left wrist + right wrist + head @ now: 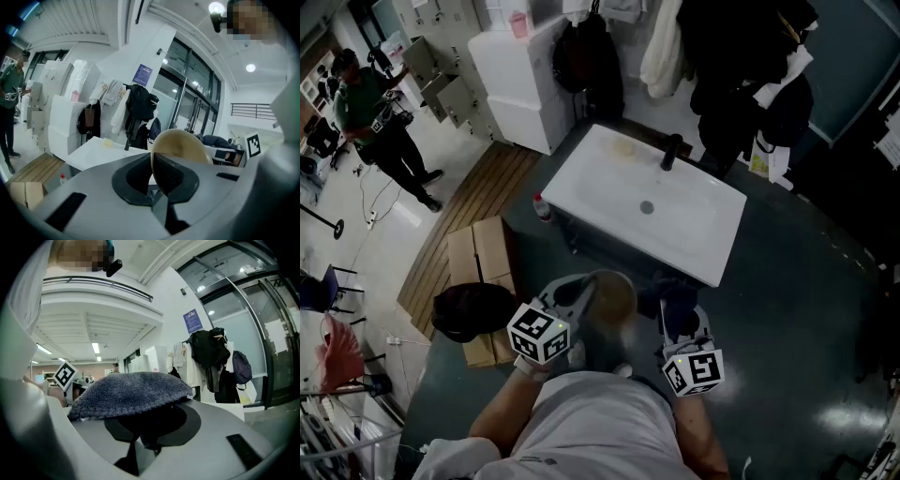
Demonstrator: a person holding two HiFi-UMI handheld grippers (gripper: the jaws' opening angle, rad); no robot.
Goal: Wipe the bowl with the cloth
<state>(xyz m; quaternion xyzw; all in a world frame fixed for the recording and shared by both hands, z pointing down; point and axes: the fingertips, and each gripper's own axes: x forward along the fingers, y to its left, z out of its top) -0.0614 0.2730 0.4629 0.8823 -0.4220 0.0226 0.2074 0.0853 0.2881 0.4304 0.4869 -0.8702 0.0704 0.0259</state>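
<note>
A tan bowl [612,297] stands on edge in my left gripper [583,302], whose jaws are shut on its rim; in the left gripper view the bowl [180,145] rises between the jaws. My right gripper [677,317] is shut on a dark blue-grey cloth [675,298], which droops over the jaws as a folded pad [131,392] in the right gripper view. Both grippers are held close to my body, the bowl and cloth a short gap apart, in front of a white sink [649,201].
The white sink has a black tap [671,151] and a yellowish sponge [623,147]. A cardboard box [480,260] and a black bag [473,310] lie on the floor at left. Coats [731,56] hang behind; a person [375,122] stands far left.
</note>
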